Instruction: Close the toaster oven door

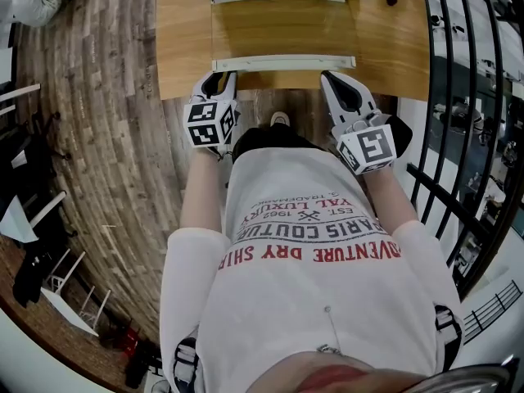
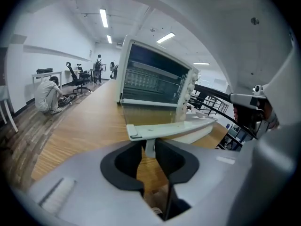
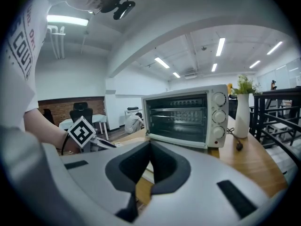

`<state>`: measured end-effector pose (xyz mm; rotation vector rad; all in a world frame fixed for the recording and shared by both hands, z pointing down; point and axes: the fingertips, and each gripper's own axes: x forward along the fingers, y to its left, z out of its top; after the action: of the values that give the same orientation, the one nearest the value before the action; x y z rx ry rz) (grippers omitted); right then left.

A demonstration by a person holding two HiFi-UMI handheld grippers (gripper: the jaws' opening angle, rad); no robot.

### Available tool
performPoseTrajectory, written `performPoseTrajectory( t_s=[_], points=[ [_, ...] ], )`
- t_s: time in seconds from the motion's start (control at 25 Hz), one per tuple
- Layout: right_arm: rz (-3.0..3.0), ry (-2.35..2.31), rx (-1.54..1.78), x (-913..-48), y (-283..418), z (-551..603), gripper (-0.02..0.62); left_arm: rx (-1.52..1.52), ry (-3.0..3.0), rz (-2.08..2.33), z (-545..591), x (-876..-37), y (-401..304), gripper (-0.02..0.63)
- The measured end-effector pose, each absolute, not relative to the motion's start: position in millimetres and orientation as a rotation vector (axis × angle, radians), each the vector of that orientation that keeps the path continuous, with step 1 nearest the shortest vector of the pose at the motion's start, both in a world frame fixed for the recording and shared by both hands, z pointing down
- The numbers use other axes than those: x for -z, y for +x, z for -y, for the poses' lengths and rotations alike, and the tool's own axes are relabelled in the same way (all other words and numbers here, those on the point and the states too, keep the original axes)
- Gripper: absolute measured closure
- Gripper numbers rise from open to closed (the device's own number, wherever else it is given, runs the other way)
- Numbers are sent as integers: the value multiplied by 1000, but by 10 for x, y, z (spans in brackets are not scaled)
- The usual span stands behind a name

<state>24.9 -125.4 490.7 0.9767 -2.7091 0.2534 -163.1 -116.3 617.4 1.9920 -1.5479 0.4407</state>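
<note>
Toaster oven door (image 1: pixel 278 27) open (left tool (image 2: pixel 149 150) grips handle (image 2: pixel 160 131))

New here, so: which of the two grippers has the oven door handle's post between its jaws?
The left gripper: the white handle post stands between its jaws; the right gripper's show none.

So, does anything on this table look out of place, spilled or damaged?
Only the door of the toaster oven stands out: it is folded all the way down, lying flat toward the front edge of the table. A plug lies on the table beside the oven. Nothing looks spilled or broken.
</note>
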Motion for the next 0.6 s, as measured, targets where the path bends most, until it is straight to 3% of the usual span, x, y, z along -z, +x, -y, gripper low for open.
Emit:
performPoseTrajectory(
  t_s=[0.6],
  points=[
    [2729, 1001, -221, -4780, 258, 1287, 609, -500, 1956, 1563, 1168, -6059, -1633, 509]
  ],
)
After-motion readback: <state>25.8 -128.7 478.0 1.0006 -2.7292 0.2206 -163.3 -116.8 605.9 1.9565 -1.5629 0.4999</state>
